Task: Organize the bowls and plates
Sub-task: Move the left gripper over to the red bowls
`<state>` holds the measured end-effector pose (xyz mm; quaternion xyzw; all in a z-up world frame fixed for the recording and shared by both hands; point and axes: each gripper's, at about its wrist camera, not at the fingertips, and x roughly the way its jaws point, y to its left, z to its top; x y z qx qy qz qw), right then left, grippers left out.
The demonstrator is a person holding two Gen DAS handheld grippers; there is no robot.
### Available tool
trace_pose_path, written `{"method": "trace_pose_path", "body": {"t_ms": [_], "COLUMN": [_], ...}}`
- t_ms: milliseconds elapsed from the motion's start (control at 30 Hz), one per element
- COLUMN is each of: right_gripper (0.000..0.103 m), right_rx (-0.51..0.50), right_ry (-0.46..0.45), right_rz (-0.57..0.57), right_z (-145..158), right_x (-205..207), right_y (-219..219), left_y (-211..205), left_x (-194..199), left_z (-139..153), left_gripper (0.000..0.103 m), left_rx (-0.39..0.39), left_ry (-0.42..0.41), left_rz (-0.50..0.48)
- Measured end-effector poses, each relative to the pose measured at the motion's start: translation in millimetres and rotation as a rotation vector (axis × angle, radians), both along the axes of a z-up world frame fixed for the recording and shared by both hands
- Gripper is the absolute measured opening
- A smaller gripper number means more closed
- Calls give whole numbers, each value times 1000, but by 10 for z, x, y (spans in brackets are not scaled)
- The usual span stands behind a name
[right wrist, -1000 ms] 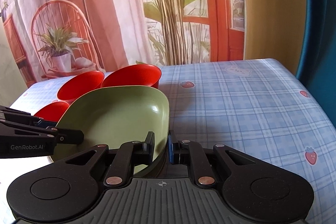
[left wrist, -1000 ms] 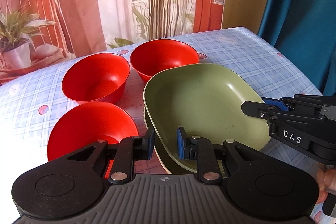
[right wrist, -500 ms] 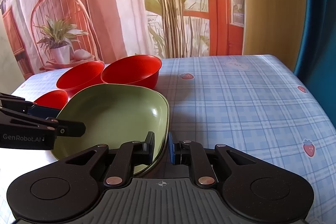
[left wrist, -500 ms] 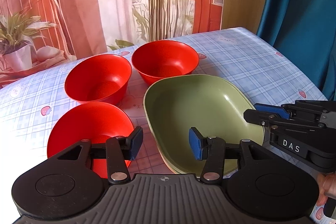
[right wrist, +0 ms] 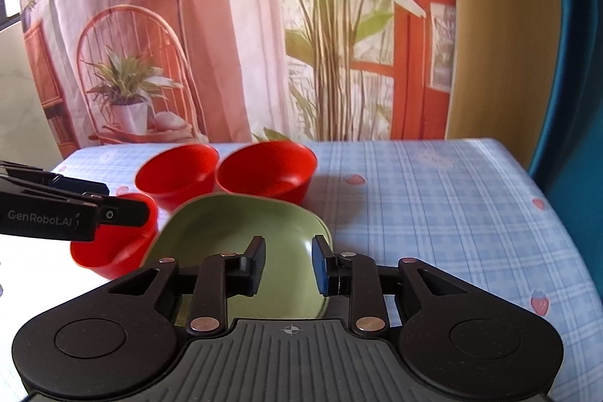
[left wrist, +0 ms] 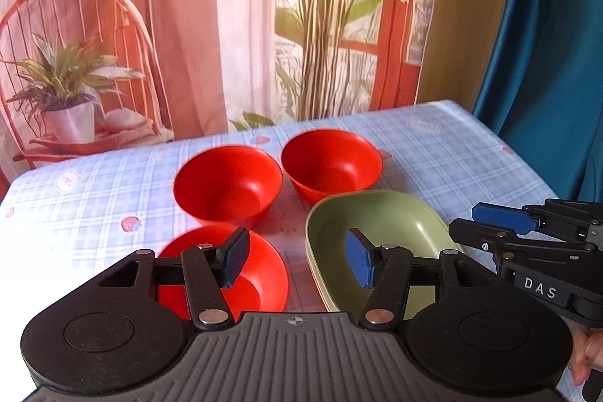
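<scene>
Left gripper (left wrist: 297, 260): jaws apart and just been opening, blue pads clear of everything, nothing between them. Below and just past its right pad lies the green plate (left wrist: 380, 225), a deep rounded-square dish flat on the worktop (left wrist: 452, 153), with a second green rim showing under its near edge, so it sits stacked on another of the same kind. Below its left pad sits the nearest red bowl (left wrist: 260, 274), upright. Ahead of the jaws, farther off, stand two more red bowls side by side: the far left bowl (left wrist: 228, 185) and the far right bowl (left wrist: 331, 166), the latter just beyond the plate's far rim; whether they touch cannot be told. Right gripper (right wrist: 288, 264): jaws apart by a smaller gap and just been opening, nothing between the pads, which hang above the near right corner of the green plate (right wrist: 233, 225). In the left wrist view this gripper (left wrist: 475, 221) reaches in from the right, its tips just beside the plate's right rim and above it. In the right wrist view the left gripper's finger crosses in from the left, over the nearest red bowl (right wrist: 113, 247). Worktop covering: pale blue checked cloth with small strawberry prints. Behind the worktop: a printed backdrop (left wrist: 226, 25) showing a chair, potted plants and a red window frame; a teal curtain (left wrist: 546, 44) to the right.
</scene>
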<state>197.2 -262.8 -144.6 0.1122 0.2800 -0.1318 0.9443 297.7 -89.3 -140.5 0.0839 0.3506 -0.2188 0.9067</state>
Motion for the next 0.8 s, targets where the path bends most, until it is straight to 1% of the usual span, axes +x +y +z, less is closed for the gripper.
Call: {"method": "trace_pose_path", "body": {"t_ms": [167,467,600,800], "right_gripper": [30,31,31,31], "right_rx": [-33,-60,-83,-107], "right_ry": [-22,-69,-78,-64], "right_rz": [31,50,52,56], "right_z": [286,794,945,1045], "right_x": [39,239,387,636], "right_y": [43,-94,-172,-303], "left_y": [63,38,-5,-50], "left_x": [62,192,308,531], "left_z": [203,595,721,823], "left_gripper": [59,59,59,59], "left_rx": [-24,-45,-48,-66], "left_ry": [-20,-80,-91,-93], "left_rz": [19,17,27,62]}}
